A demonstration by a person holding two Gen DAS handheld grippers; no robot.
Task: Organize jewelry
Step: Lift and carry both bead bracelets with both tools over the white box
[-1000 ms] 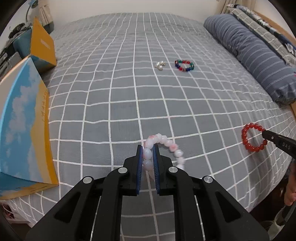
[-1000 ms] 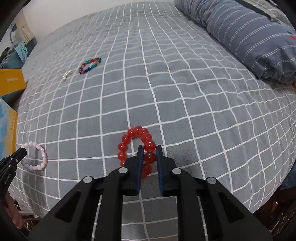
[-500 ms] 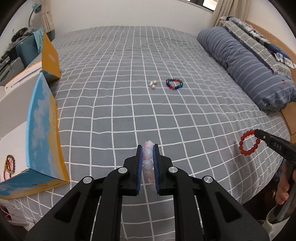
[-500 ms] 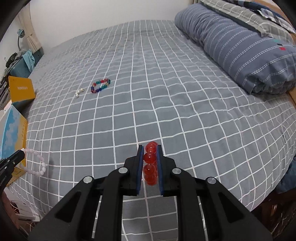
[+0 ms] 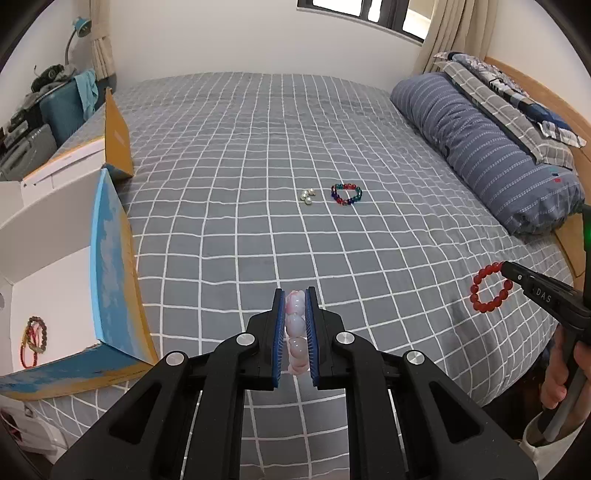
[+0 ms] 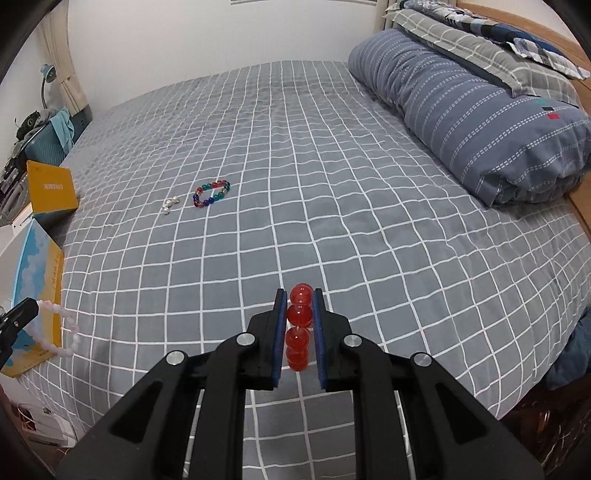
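My left gripper point(image 5: 295, 295) is shut on a pale pink bead bracelet point(image 5: 296, 328), lifted above the grey checked bed point(image 5: 258, 166); the same bracelet point(image 6: 61, 332) hangs at the left edge of the right wrist view. My right gripper point(image 6: 300, 297) is shut on a red bead bracelet point(image 6: 298, 325), and this bracelet point(image 5: 489, 291) dangles as a ring at the right of the left wrist view. A multicoloured bead bracelet point(image 5: 346, 194) and small pearl pieces point(image 5: 307, 196) lie mid-bed. An open white box point(image 5: 48, 295) with a blue and yellow flap point(image 5: 114, 266) holds a red-and-brown bracelet point(image 5: 33, 339).
A second open box with an orange flap point(image 5: 116, 136) sits further back on the left. A rolled striped blue duvet point(image 5: 491, 147) and pillows line the right side. Clutter and a lamp point(image 5: 79, 27) stand at the far left. A hand point(image 5: 561, 376) holds the right gripper's handle.
Both grippers rose off the bed with their bracelets, which now hang edge-on between the pads. The views tilted up, showing more of the room and the white box's inside.
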